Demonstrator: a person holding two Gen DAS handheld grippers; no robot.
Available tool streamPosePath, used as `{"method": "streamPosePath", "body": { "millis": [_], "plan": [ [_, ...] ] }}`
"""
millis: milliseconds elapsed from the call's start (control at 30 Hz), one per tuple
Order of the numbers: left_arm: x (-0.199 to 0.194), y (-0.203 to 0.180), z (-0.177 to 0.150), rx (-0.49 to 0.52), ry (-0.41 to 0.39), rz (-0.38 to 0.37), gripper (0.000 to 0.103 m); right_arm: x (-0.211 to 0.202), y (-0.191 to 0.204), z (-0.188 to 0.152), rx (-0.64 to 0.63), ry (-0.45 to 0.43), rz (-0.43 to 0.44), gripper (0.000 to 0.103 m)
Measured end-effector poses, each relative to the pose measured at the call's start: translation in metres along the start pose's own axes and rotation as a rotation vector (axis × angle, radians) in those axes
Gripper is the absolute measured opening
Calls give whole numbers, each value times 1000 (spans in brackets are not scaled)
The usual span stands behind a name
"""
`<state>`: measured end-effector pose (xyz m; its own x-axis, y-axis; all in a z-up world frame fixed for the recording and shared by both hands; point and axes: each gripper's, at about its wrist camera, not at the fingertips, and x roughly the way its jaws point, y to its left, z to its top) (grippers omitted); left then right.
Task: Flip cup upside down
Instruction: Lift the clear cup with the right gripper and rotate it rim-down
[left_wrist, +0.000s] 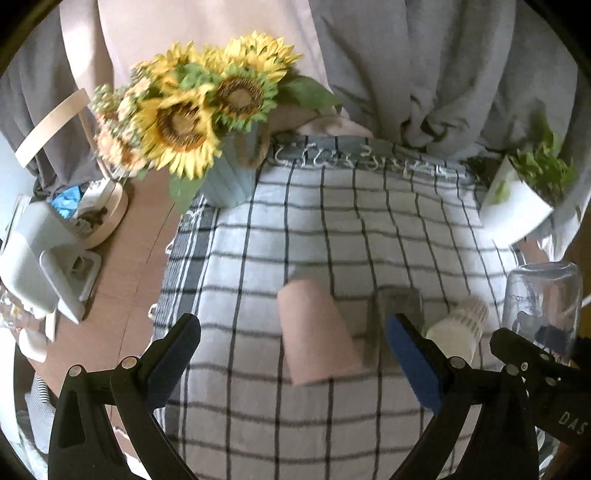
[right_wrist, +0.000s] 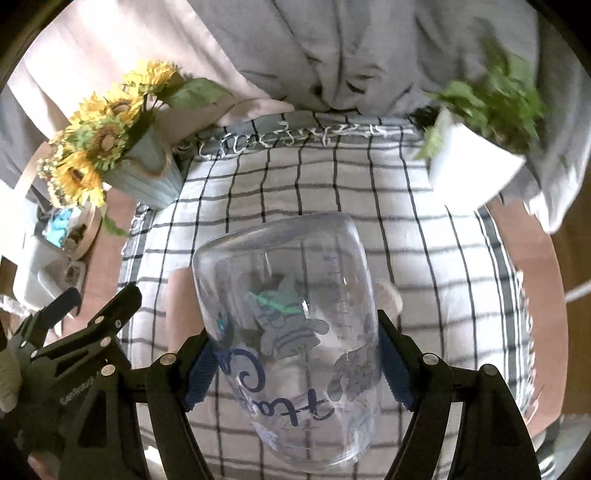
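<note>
My right gripper is shut on a clear glass cup with blue lettering and a cartoon print, held base-up above the checked cloth. The same cup shows at the right edge of the left wrist view, with the right gripper below it. My left gripper is open and empty, low over the cloth. A pink cup, a grey cup and a white ribbed cup stand upside down in a row on the cloth just beyond it.
A blue vase of sunflowers stands at the cloth's back left corner. A white planter with green leaves stands at the back right. Clutter and a round wooden tray lie on the wooden table to the left. Grey curtains hang behind.
</note>
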<state>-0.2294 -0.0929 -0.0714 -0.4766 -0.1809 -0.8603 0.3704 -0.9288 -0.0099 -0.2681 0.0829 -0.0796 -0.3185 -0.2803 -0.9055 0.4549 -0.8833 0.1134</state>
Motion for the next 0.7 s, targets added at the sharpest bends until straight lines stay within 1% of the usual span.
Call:
{"method": "streamPosePath", "body": {
  "millis": [100,167,367,533,700],
  "plan": [
    [0,8,-17,10,28,6,102,2,5,-25,28,17,9,76],
    [5,15,-30,9,60,13,102,8,8,-40,42,36,14,76],
    [29,35,-63,-9,166,19,102,39,21,-76,54,122,38,76],
    [51,42,-84,-17,246,41,102,67,23,-97,80,202,45,76],
    [67,40,-95,-2,289,50,102,88,20,-109,108,256,23,76]
  ]
}}
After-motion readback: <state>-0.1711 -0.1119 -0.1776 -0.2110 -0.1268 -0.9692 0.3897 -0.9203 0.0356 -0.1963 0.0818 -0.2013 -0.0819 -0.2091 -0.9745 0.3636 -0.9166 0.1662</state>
